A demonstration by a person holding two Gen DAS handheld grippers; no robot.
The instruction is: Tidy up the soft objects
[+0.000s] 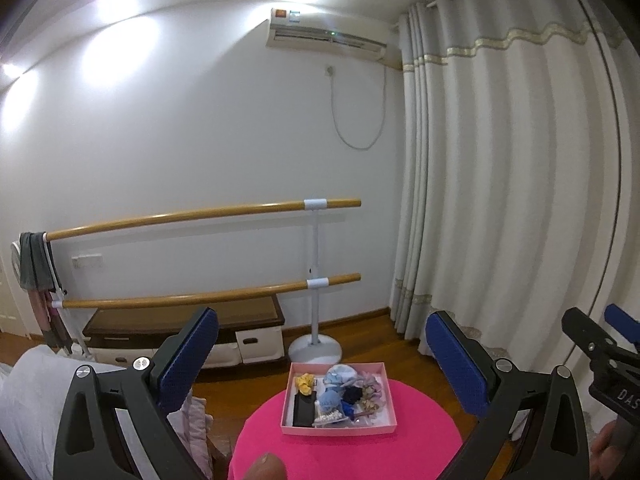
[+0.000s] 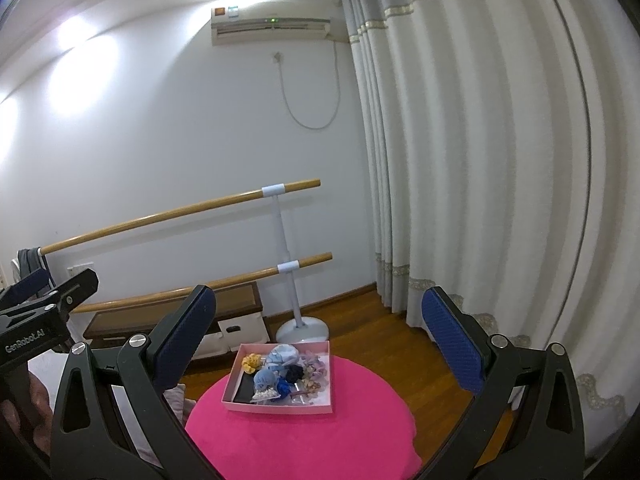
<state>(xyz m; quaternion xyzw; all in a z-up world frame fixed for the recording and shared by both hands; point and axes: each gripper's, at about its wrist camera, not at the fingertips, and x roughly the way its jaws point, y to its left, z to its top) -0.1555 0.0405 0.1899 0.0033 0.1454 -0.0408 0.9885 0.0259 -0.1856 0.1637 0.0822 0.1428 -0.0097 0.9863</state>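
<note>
A pink shallow box point(image 1: 340, 429) point(image 2: 280, 405) sits on a round pink table point(image 1: 348, 456) point(image 2: 300, 440). It holds several soft hair scrunchies: a yellow one point(image 1: 305, 383) point(image 2: 252, 361), light blue ones point(image 1: 336, 376) point(image 2: 282, 354), a dark blue one point(image 1: 352, 394) point(image 2: 295, 372) and pale purple ones point(image 1: 374, 386) point(image 2: 316, 362). My left gripper point(image 1: 322, 356) is open and empty, held above and short of the box. My right gripper point(image 2: 320, 338) is open and empty, likewise above the box.
A ballet barre stand point(image 1: 316, 280) point(image 2: 288, 256) with two wooden rails stands behind the table. A low cabinet point(image 1: 188, 332) is against the wall. Curtains point(image 1: 500, 200) hang at the right. A bed with white bedding point(image 1: 32, 400) lies at the left.
</note>
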